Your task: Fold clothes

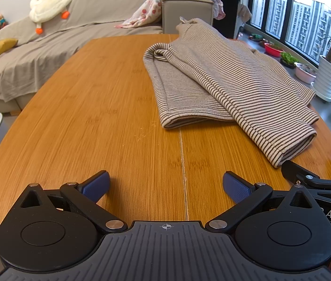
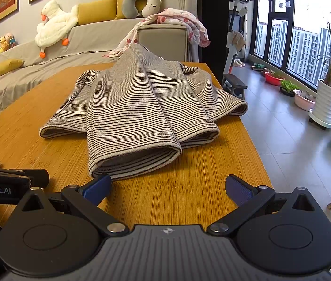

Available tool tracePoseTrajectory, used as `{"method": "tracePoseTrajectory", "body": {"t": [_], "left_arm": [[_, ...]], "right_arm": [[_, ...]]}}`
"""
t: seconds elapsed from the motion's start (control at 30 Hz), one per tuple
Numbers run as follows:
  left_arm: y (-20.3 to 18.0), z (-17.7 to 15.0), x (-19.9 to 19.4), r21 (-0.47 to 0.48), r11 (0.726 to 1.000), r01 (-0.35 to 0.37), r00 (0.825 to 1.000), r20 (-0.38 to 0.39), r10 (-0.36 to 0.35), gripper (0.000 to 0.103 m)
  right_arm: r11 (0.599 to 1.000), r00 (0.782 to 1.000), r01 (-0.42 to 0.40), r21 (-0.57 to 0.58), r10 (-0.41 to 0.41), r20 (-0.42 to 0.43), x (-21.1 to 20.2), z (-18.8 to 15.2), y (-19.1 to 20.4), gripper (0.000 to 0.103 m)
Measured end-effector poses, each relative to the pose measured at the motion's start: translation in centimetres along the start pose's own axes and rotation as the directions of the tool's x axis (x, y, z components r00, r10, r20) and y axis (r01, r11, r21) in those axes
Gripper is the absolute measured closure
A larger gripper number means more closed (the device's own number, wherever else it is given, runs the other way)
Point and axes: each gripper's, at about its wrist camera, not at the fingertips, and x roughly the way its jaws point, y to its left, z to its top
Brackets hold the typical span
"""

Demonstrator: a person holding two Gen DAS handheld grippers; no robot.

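I am holding my left gripper (image 1: 165, 186) spread wide above the near edge of the table (image 1: 109, 121), gripping nothing. My right gripper (image 2: 168, 187) is also standing spread and empty. The striped garment (image 2: 137, 107) is lying bunched toward the table's right edge, its nearest fold just beside my right gripper's left finger (image 2: 97, 186).

A striped garment (image 2: 139, 112) lies loosely folded on the wooden table (image 2: 177, 187), its rounded near fold toward the camera. The right gripper (image 2: 168, 187) hangs just short of that fold with jaws spread wide, its left blue pad (image 2: 97, 187) just beside the cloth. Left of the garment's near fold, part of the left gripper (image 2: 8, 182) shows.
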Motion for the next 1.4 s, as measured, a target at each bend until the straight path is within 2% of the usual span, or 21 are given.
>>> {"method": "tracePoseTrajectory", "body": {"t": [0.57, 0.7, 0.8, 0.87, 1.0, 1.07, 1.17, 1.3, 1.4], "left_arm": [[0.3, 0.0, -0.2, 0.008, 1.000, 0.008, 1.000, 0.001, -0.008, 0.000], [1.2, 1.3, 0.0, 0.040, 0.996, 0.076, 0.997, -0.031, -0.075, 0.000], [2.7, 3.3, -0.3, 0.021, 0.987, 0.160, 0.987, 0.000, -0.160, 0.000], [3.6, 5.0, -0.5, 0.013, 0.972, 0.233, 0.971, 0.049, -0.233, 0.000], [4.2, 9.0, 1.5, 0.008, 0.908, 0.419, 0.905, 0.082, -0.418, 0.000], [3.7, 10.8, 3.5, 0.020, 0.892, 0.452, 0.887, 0.092, -0.452, 0.000], [3.0, 13.2, 7.2, 0.009, 0.869, 0.495, 0.867, 0.067, -0.494, 0.000], [3.3, 15.0, 12.4, -0.084, 0.823, 0.562, 0.826, -0.001, -0.564, 0.000], [4.0, 15.4, 14.8, -0.122, 0.789, 0.602, 0.796, 0.013, -0.606, 0.000]], "right_arm": [[1.000, 1.000, -0.026, -0.014, 0.026, 0.003, -0.3, -0.1, -0.1, 0.000], [0.992, 0.994, -0.109, -0.058, 0.107, -0.038, -0.2, 0.7, -0.6, 0.000], [0.974, 0.972, -0.225, -0.031, 0.222, -0.081, -0.2, 2.3, -2.0, 0.000], [0.966, 0.965, -0.259, -0.014, 0.258, -0.037, -0.5, 4.0, -3.1, 0.000], [0.969, 0.965, -0.247, -0.017, 0.247, 0.088, 0.6, 7.9, -4.6, 0.000], [0.969, 0.963, -0.246, -0.001, 0.245, 0.109, 2.5, 9.7, -5.0, 0.000], [0.966, 0.962, -0.253, 0.049, 0.246, 0.120, 5.9, 12.3, -5.3, 0.000], [0.949, 0.950, -0.293, 0.113, 0.275, 0.151, 10.5, 14.7, -5.9, 0.000], [0.906, 0.930, -0.365, 0.213, 0.342, 0.137, 14.2, 15.6, -6.6, 0.000]]}}
